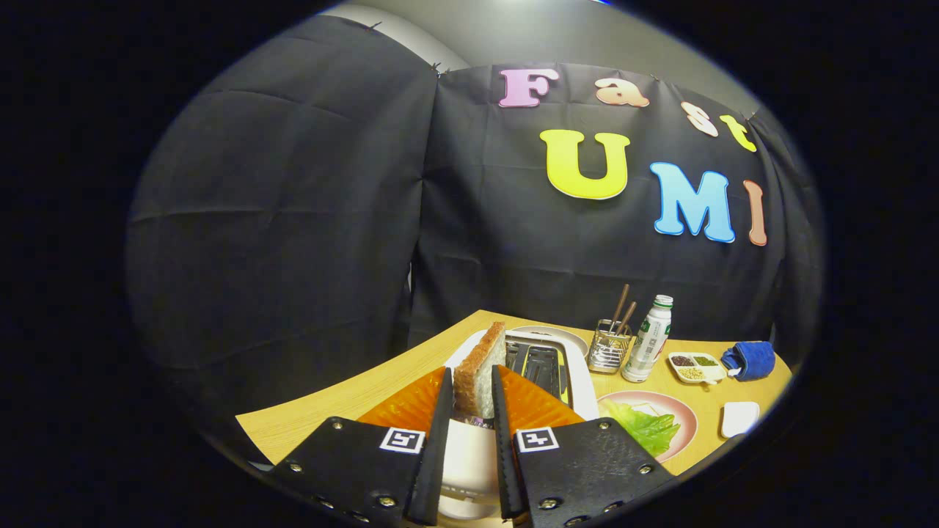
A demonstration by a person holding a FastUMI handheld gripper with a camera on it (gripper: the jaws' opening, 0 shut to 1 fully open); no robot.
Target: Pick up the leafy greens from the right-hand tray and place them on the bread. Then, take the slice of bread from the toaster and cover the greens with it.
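We have the claw (473,396) pinching the slice of bread (478,370) upright by its two flat faces — held on edge, as it would sit in a slot — with the white toaster (557,367) just beyond on the wooden surface (352,400). The leafy greens (649,429) lie on the pink plate (678,411) beside the toaster. Whether bread lies under them we cannot tell. Nearby stand a chopstick holder (610,346) and a bottle (649,339) — clear of the plate.

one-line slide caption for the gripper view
Gripper shut on a bread slice above the toaster; leafy greens on the plate beside it.
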